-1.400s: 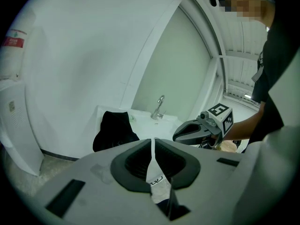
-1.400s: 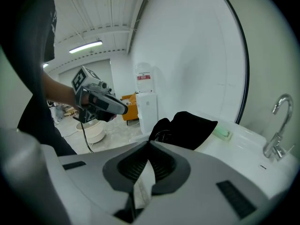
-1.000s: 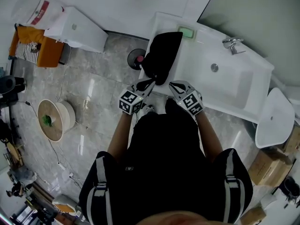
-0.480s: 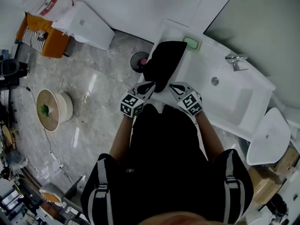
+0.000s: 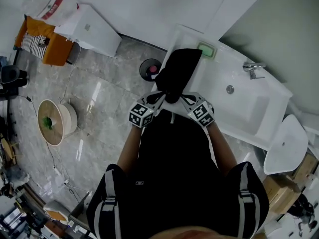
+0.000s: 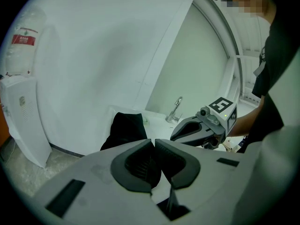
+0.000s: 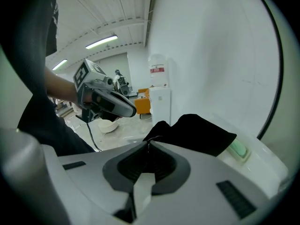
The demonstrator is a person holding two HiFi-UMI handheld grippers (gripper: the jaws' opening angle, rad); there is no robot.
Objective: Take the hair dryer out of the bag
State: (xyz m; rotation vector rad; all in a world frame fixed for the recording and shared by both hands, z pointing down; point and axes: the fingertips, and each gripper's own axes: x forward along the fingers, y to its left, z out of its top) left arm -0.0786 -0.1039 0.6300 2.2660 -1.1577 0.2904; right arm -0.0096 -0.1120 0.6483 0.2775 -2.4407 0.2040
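Observation:
A black fabric bag [image 5: 179,68] lies on the left end of the white sink counter [image 5: 209,71], and no hair dryer shows outside it. My left gripper [image 5: 162,96] and right gripper [image 5: 183,96] point at the bag's near end from either side, tips close together, both shut with nothing seen between the jaws. In the left gripper view the shut jaws [image 6: 153,142] sit just before the bag [image 6: 125,128], with the right gripper [image 6: 173,136] beside them. In the right gripper view the shut tips [image 7: 149,144] are at the bag's [image 7: 197,132] near edge, and the left gripper [image 7: 132,110] hovers to their left.
A green soap dish [image 5: 208,49] sits behind the bag. The basin [image 5: 239,103] and faucet [image 5: 251,69] lie to the right. On the floor are a round dark bin [image 5: 150,67], a white cabinet [image 5: 87,29] and a round basket [image 5: 57,123]. A white oval lid [image 5: 285,141] is at far right.
Both grippers have moved forward and inward toward the bag's near end. Their tips now stand closer together at the bag's edge. Both stayed shut.

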